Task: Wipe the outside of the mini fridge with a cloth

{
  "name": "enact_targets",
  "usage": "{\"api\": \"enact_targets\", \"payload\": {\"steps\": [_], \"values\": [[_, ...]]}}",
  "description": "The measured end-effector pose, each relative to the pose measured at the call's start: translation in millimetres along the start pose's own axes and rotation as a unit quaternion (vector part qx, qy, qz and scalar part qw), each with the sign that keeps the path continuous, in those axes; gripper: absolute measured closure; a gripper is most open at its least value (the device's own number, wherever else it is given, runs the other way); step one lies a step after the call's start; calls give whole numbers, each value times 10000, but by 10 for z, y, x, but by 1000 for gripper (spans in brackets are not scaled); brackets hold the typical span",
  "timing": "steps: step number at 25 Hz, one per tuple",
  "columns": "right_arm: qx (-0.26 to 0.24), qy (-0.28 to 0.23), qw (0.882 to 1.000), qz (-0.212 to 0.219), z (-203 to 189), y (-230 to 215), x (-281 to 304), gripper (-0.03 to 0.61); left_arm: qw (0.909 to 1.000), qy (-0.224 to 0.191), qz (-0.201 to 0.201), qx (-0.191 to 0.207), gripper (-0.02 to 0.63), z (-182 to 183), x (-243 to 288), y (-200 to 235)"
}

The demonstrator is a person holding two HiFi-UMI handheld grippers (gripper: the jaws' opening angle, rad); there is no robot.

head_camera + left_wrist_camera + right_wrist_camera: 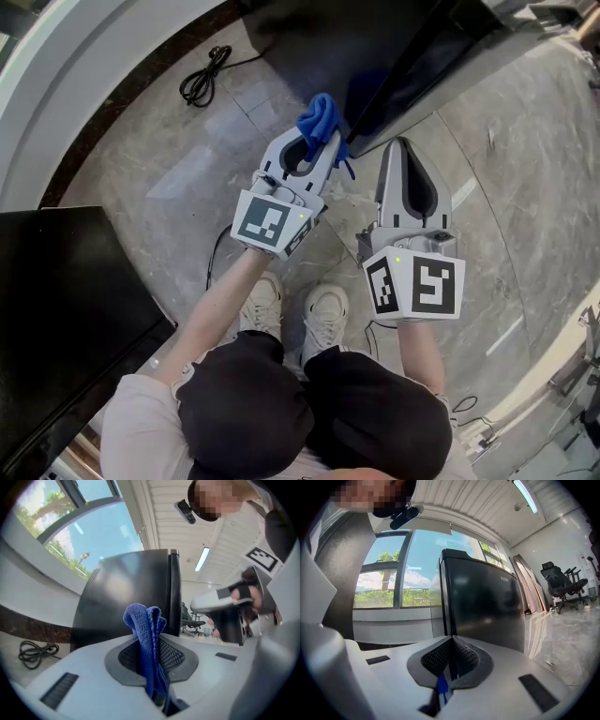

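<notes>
The black mini fridge [309, 47] stands on the marble floor just ahead of both grippers. My left gripper [317, 133] is shut on a bunched blue cloth [319, 114], which sticks out past its tips close to the fridge's corner. In the left gripper view the cloth [146, 620] stands up between the jaws of the left gripper [151, 637], with the fridge [131, 592] behind. My right gripper [401, 143] hangs beside it to the right, shut with nothing at its tips. The right gripper view shows the shut right gripper [452, 638] facing the fridge door [483, 606].
A coiled black cable [204, 77] lies on the floor left of the fridge. A large black cabinet [66, 300] stands at the left. The person's white shoes [323, 314] are below the grippers. Office chairs [560, 585] stand far right by the wall.
</notes>
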State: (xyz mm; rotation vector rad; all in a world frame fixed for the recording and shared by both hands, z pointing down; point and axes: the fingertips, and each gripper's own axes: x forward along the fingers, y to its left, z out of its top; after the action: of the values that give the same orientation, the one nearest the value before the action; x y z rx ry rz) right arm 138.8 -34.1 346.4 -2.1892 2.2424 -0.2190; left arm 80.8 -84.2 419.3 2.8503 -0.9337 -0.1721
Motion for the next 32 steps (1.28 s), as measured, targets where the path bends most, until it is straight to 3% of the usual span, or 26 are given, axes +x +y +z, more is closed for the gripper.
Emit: {"api": "enact_targets", "payload": {"steps": [5,14,20,25,29,32], "values": [[-37,-99,9998,172,77,132,33,568,9986,-321,335,-240,557,655,-112,181],[93,-245,9992,309,227,252,11,568,9989,-184,428,-102,557,830,-260,204],[154,-486,9973,530,623,415,168,568,9995,-159,279,-51,556,1141,-220,202],[-32,-751,9962,430,1002,427,144,568,9990,-339,262,95,556,1598,-212,262],[-271,-512,9961,660,1240,443,143,568,9979,-351,338,419,557,1857,-152,342],[-342,-284,9962,752,1607,526,259,568,9979,-347,428,337,557,2240,-31,407]]}}
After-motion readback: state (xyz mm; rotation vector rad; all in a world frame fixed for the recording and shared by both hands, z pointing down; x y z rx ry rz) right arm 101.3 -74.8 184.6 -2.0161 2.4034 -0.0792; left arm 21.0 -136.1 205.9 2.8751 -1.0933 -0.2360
